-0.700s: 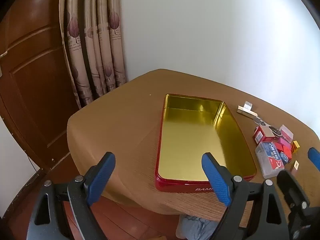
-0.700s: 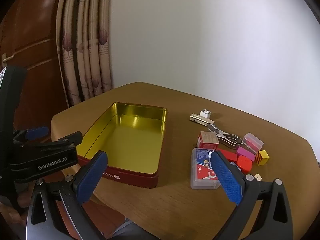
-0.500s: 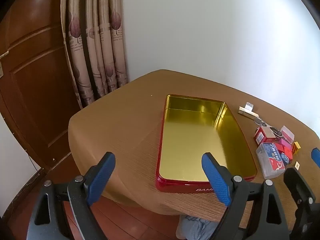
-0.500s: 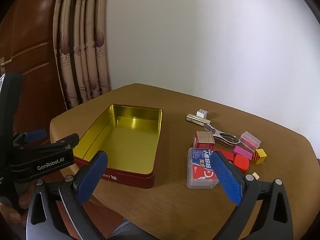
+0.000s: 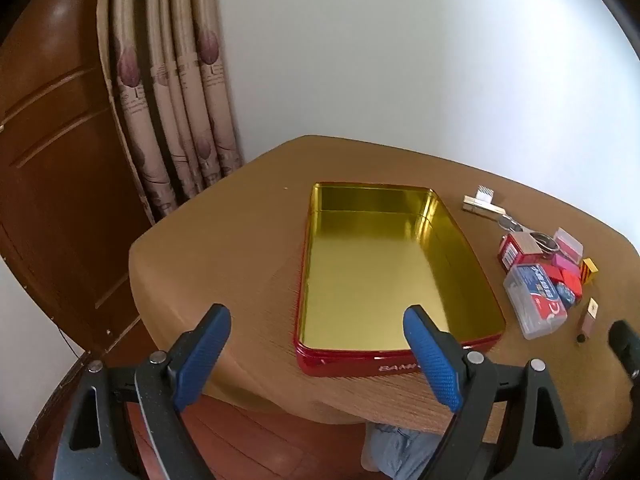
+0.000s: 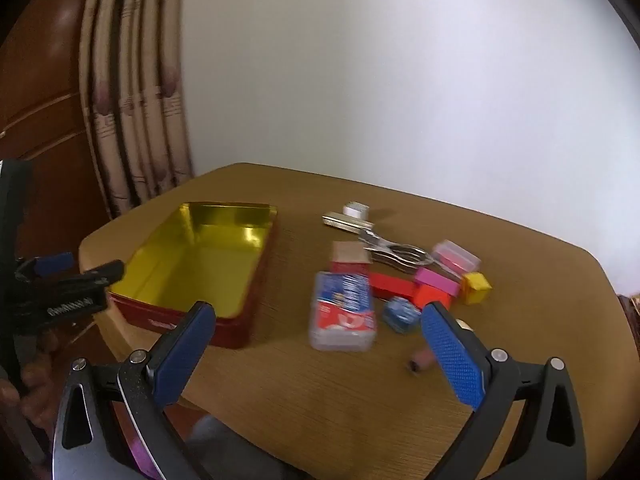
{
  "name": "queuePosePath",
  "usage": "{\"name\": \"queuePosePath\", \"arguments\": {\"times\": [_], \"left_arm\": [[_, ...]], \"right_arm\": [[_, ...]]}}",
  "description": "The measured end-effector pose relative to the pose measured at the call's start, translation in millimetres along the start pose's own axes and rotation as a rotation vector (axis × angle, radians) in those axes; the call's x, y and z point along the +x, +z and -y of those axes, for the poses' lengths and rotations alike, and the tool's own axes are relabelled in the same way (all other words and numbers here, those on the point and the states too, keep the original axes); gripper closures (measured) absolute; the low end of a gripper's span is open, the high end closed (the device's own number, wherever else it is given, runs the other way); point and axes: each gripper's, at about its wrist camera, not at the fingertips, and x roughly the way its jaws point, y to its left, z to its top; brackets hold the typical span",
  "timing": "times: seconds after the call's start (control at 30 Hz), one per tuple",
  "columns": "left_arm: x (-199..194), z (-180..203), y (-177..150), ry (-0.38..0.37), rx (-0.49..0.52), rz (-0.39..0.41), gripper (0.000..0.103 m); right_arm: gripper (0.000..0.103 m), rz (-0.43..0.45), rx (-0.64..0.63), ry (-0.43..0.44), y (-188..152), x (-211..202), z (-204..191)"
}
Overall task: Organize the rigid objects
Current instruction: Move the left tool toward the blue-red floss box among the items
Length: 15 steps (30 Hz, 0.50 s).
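Note:
An empty red tin with a gold inside (image 5: 384, 272) lies on the round wooden table (image 5: 240, 248); it shows in the right wrist view (image 6: 200, 260) too. To its right lies a pile of small things: a clear plastic box with a red-blue label (image 6: 343, 312), a red carton (image 6: 350, 258), red, pink and yellow blocks (image 6: 434, 286), metal clippers (image 6: 394, 252). My left gripper (image 5: 316, 344) is open and empty over the table's near edge. My right gripper (image 6: 320, 354) is open and empty, just before the plastic box.
A curtain (image 5: 172, 112) and a brown wooden door (image 5: 52, 184) stand at the left, a white wall behind. A white cube and a flat metal bar (image 6: 348, 220) lie behind the pile. The left gripper shows at the left edge of the right wrist view (image 6: 60, 292).
My right gripper has moved forward and to the right, closer to the pile; its view is blurred. My left gripper has barely moved.

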Motion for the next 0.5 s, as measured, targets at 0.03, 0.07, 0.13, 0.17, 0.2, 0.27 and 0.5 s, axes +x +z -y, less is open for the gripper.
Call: {"name": "queuePosePath", "arguments": {"times": [0.03,0.07,0.13,0.17,0.2,0.27,0.5], "left_arm": [[-0.1,1.3,-0.2,-0.002,0.005,-0.002,0.012],[-0.4,2.9,-0.2,-0.003,0.008,-0.003,0.012],[-1.1,6.0,-0.8,-0.018,0.017,-0.008,0.012],[-1.3,8.5,-1.3,-0.026,0.027,-0.013,0.012],[-1.7,11.5,-2.1,-0.034,0.038,-0.020,0.012],[-3.8,19.1,-4.6,-0.073,0.062,-0.033,0.012],[-17.0,79.1,-12.1,-0.213,0.216,-0.089,0.012]], "right_arm": [[0.001,-0.002,0.006,-0.017,-2.0,-1.8,8.0],[0.001,-0.010,0.015,-0.032,-4.8,-1.5,17.7],[0.001,-0.024,0.037,-0.067,-11.3,-1.0,39.6],[0.001,-0.030,0.052,-0.091,-14.5,-1.4,51.6],[0.001,-0.037,0.065,-0.113,-18.0,-1.2,62.4],[0.001,-0.057,0.096,-0.157,-24.7,2.2,88.4],[0.000,-0.110,0.209,-0.261,-43.0,-2.2,162.7]]}}
